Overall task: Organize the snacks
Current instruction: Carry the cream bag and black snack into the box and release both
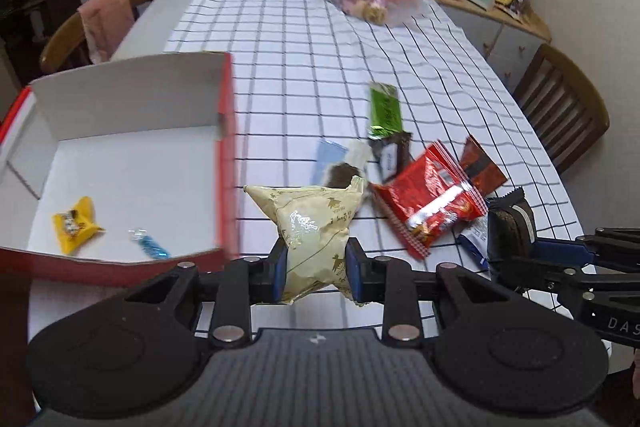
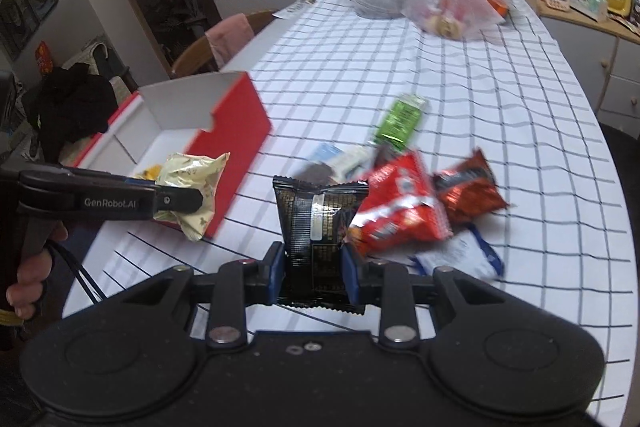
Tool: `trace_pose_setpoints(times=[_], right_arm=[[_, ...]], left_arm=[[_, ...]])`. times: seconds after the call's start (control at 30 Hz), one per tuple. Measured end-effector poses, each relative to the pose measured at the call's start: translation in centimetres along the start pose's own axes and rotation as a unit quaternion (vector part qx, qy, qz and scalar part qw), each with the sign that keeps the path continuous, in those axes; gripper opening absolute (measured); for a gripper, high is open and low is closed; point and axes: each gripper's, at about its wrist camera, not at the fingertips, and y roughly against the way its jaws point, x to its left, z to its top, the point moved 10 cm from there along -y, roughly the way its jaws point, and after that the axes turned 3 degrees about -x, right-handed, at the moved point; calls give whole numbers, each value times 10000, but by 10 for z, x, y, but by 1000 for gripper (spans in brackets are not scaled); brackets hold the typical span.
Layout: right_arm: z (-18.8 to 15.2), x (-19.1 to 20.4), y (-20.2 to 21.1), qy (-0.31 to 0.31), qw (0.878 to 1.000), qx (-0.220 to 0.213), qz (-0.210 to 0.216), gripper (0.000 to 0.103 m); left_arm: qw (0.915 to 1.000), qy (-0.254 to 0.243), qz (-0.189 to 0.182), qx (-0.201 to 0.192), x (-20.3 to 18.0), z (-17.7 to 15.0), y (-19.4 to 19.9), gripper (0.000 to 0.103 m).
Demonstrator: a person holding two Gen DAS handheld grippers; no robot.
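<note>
Both grippers carrying snacks toward the red box [image 1: 224,163]. The left gripper [image 1: 316,263] is pinching a cream packet [image 1: 316,223] near its lower end only; the right gripper [image 2: 312,263] is clamping a black packet [image 2: 316,223], both lifted off the table [image 2: 480,99]. Risks: slick wrappers could be slipping free, and the packets could be catching the box wall. Both grippers are angling downward, side by side. Remaining snacks, including a red packet [image 1: 432,195], are lying on the table.

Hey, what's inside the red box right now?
Inside the red box, the left wrist view shows a yellow wrapped snack and a blue wrapped candy on its white floor. The near wall hides the strip of floor closest to the camera.
</note>
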Motion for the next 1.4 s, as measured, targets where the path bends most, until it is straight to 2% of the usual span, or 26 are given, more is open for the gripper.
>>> trace_pose_setpoints(times=[0.27, 0.5, 0.83, 1.1, 1.4], right_arm=[[27, 60, -12, 137, 9998, -140, 85, 29], [43, 111, -42, 294, 9994, -126, 166, 29], [67, 151, -95, 282, 9995, 36, 123, 29], [71, 169, -142, 354, 9986, 393, -18, 29], [65, 181, -186, 376, 9956, 863, -13, 29]], left_arm=[[9998, 112, 32, -183, 53, 12, 28, 29], [9993, 107, 174, -316, 99, 19, 46, 29], [9981, 162, 457, -375, 165, 35, 50, 29], [9975, 190, 642, -216, 212, 50, 35, 29], [9966, 155, 768, 260, 245, 54, -1, 29]])
